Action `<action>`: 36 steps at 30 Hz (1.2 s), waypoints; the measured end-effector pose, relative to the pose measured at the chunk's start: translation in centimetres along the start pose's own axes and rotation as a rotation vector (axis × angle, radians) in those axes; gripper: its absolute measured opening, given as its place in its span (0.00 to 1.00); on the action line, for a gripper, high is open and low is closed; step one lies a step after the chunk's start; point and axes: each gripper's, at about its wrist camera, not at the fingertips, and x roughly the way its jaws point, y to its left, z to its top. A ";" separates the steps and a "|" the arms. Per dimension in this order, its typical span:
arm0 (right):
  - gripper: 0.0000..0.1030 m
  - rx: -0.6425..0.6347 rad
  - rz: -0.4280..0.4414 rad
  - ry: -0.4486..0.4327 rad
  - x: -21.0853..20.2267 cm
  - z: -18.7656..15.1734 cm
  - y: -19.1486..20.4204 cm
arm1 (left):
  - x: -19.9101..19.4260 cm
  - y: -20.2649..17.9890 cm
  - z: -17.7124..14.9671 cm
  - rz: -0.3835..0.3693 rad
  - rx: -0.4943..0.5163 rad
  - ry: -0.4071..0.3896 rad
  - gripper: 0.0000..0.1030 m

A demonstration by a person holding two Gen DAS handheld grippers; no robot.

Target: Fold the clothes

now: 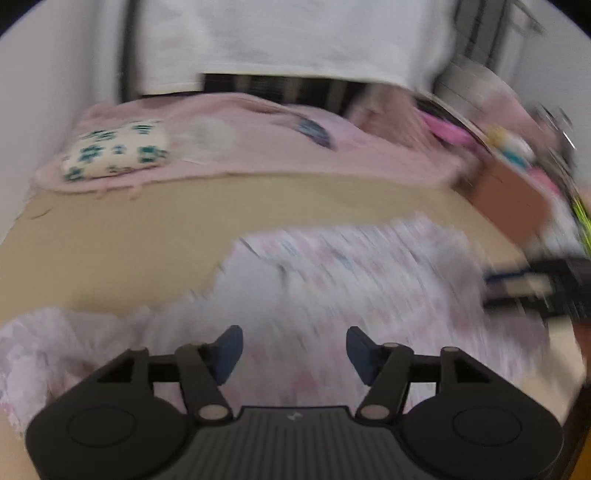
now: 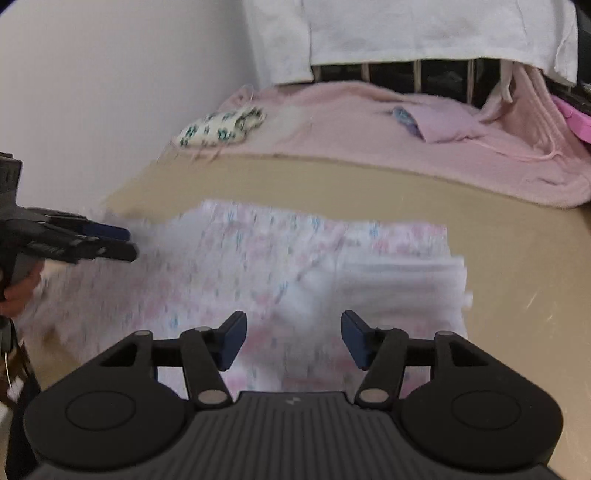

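Note:
A white garment with a pink and blue print (image 1: 351,280) lies spread on the tan surface (image 1: 129,229); it also shows in the right wrist view (image 2: 258,266), blurred by motion. My left gripper (image 1: 294,350) is open and empty just above the garment's near part. My right gripper (image 2: 293,338) is open and empty above the garment's near edge. The left gripper also shows from the side at the left of the right wrist view (image 2: 122,242), over the garment's left edge. The right gripper also shows at the right edge of the left wrist view (image 1: 517,284).
A pink blanket (image 2: 388,147) lies across the far end of the surface. A small white cloth with green print (image 2: 221,125) and a folded lilac piece (image 2: 443,125) rest on it. A white towel (image 2: 424,33) hangs over a rack behind. A white wall (image 2: 110,92) stands left.

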 end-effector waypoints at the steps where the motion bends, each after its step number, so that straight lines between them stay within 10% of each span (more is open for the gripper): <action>1: 0.56 -0.025 0.009 0.010 -0.6 -0.4 0.2 | 0.2 -0.5 -0.6 -0.007 0.034 0.008 0.58; 3: 0.50 -0.045 -0.021 0.041 0.6 -0.9 0.5 | 0.6 -1.6 -1.5 -0.017 0.101 0.021 0.50; 4: 0.47 -0.059 -0.028 0.038 1.0 -1.3 0.8 | 0.9 -2.0 -1.7 -0.001 0.122 0.031 0.15; 5: 0.39 -0.093 -0.046 0.025 1.2 -1.7 1.4 | 1.2 -2.4 -1.8 0.026 0.137 0.042 0.08; 8: 0.04 -0.131 -0.055 0.005 0.6 -1.9 2.6 | 1.2 -2.2 -1.1 0.015 0.090 0.096 0.02; 11: 0.04 -0.120 -0.085 -0.080 -2.2 -1.6 3.7 | -1.0 -2.4 -1.2 -0.006 0.072 0.049 0.01; 19: 0.08 -0.131 -0.060 -0.227 -13.8 -9.5 6.1 | -12.5 -7.4 -8.5 -0.164 0.055 -0.107 0.03; 23: 0.50 -0.053 0.070 -0.213 -17.5 -15.5 5.4 | -15.9 -8.2 -12.4 -0.230 0.079 -0.106 0.16; 26: 0.50 0.078 0.174 -0.326 -19.6 -16.8 4.5 | -16.1 -7.8 -11.5 -0.155 0.027 -0.206 0.55; 33: 0.49 0.065 -0.080 -0.307 -9.6 -14.5 9.1 | -6.0 -9.8 -9.9 0.168 -0.050 -0.134 0.45; 36: 0.48 0.014 -0.150 -0.275 -8.0 -16.2 10.3 | -6.0 -9.0 -11.3 0.179 -0.066 -0.127 0.47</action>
